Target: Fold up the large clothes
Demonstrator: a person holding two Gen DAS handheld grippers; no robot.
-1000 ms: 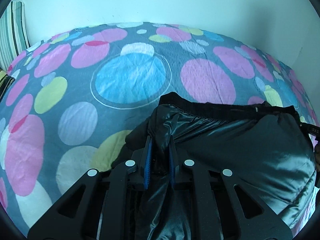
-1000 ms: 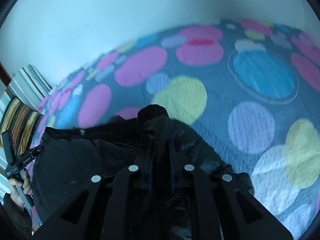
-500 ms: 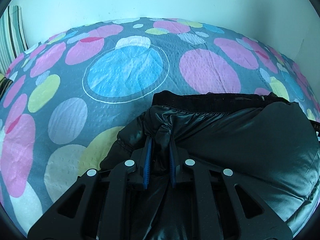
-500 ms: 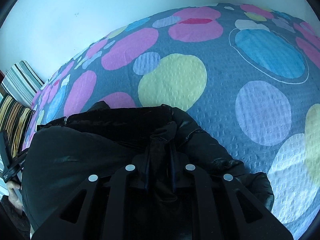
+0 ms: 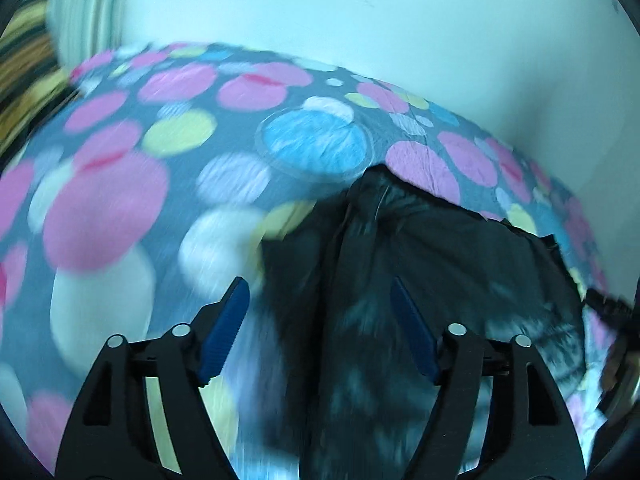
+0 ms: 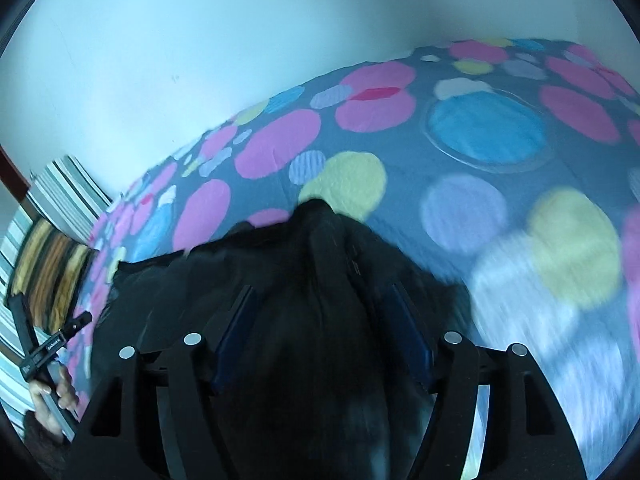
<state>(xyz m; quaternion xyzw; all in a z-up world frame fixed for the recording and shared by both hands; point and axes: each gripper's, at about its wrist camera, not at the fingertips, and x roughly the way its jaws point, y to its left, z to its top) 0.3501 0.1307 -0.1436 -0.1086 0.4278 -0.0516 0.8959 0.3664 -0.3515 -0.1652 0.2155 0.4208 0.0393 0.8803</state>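
Both my tongs — left tongs (image 5: 320, 334) and right tongs (image 6: 322, 334) — have just been opening. They now stand spread, the black jacket (image 5: 440, 264) lying loose between them on the bed (image 5: 120, 208) — this fold looks laid

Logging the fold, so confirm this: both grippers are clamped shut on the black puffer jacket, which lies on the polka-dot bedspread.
Wrong on the grip. Both wrist views show the left gripper and right gripper open; their jaws have just been opening, with jacket fabric between the pads, unpinched. It does lie on the polka-dot bedspread.

Left gripper (image 5: 320, 300) jaws just sprang apart, shiny black puffer jacket (image 5: 440, 264) lying loose between them on the polka-dot bedspread (image 5: 120, 200).
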